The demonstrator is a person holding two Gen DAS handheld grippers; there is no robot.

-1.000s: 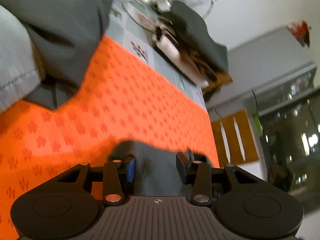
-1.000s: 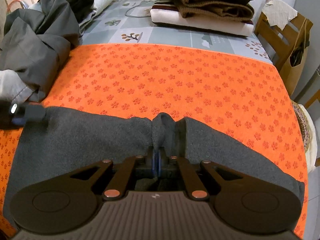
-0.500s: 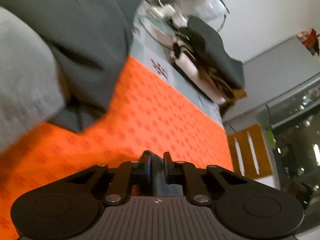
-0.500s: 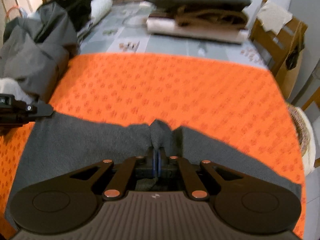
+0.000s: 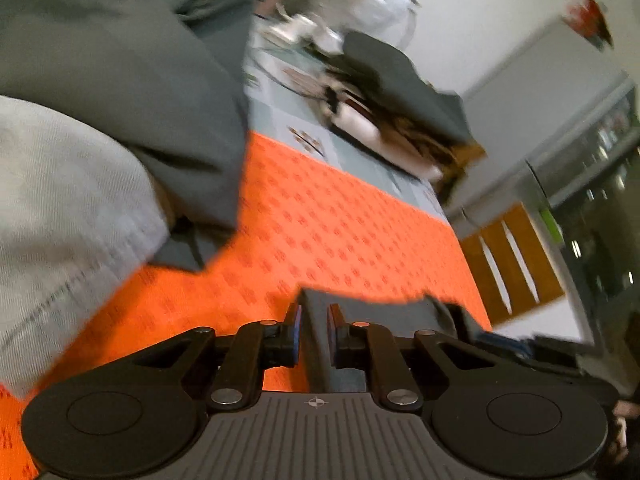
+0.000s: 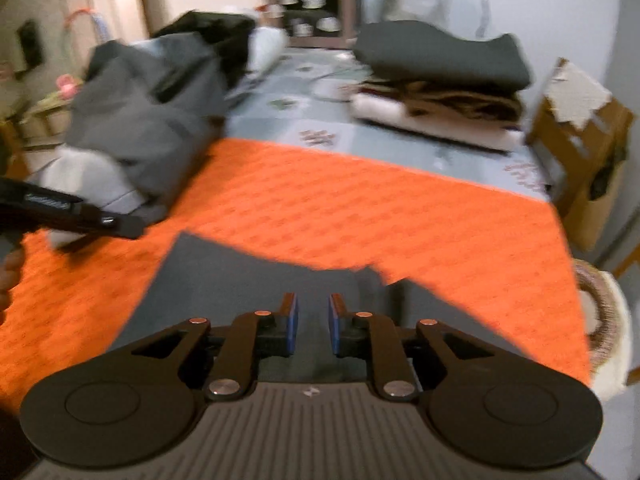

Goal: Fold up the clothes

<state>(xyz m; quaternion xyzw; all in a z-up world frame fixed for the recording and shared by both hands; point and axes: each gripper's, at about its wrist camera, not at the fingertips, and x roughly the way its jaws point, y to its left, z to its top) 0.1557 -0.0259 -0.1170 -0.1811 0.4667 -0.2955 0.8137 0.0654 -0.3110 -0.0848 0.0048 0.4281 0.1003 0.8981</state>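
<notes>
Left hand-held gripper [image 5: 312, 330]: jaws slightly apart, grey garment [image 6: 256, 280] edge between the pads, grip unclear through blur. Right hand-held gripper [image 6: 312, 330]: jaws just opened, a small gap, pads clear of the cloth. Garment lies flat on the orange mat [image 6: 400, 208] at the surface's near edge. No readable writing; all blurred.

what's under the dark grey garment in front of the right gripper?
The dark grey garment lies on the orange patterned cloth, which shows all around it. Whatever lies beneath its middle is covered.
</notes>
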